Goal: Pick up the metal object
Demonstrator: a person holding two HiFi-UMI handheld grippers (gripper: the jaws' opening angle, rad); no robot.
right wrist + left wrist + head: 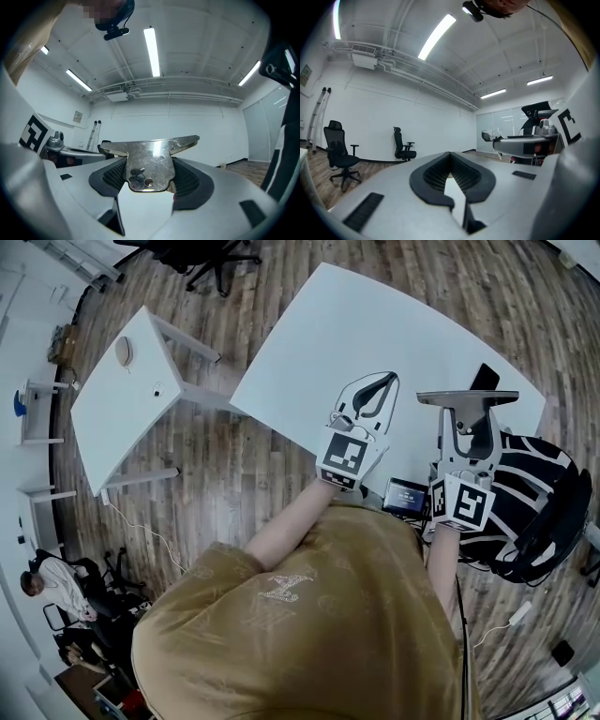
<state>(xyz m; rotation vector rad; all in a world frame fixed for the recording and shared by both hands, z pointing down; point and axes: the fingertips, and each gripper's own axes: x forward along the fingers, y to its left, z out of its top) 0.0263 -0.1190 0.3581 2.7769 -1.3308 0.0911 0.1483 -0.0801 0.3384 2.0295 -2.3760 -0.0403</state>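
Note:
The metal object (150, 161) is a flat, shiny T-shaped plate with a small hole near its lower end. My right gripper (150, 183) is shut on its stem, and the crossbar sticks out past the black pads (110, 178). In the head view the metal object (467, 397) shows as a grey bar atop the right gripper (466, 432), held up over the white table's edge. My left gripper (367, 395) is raised beside it, to its left. The left gripper (451, 157) has its dark pads (429, 176) meeting at the tip, with nothing between them.
A large white table (375, 334) lies ahead with a dark flat item (485, 378) near its right edge. A smaller white table (122, 399) stands to the left. A black-and-white striped chair (539, 502) is at the right. Office chairs (340, 157) stand on the wood floor.

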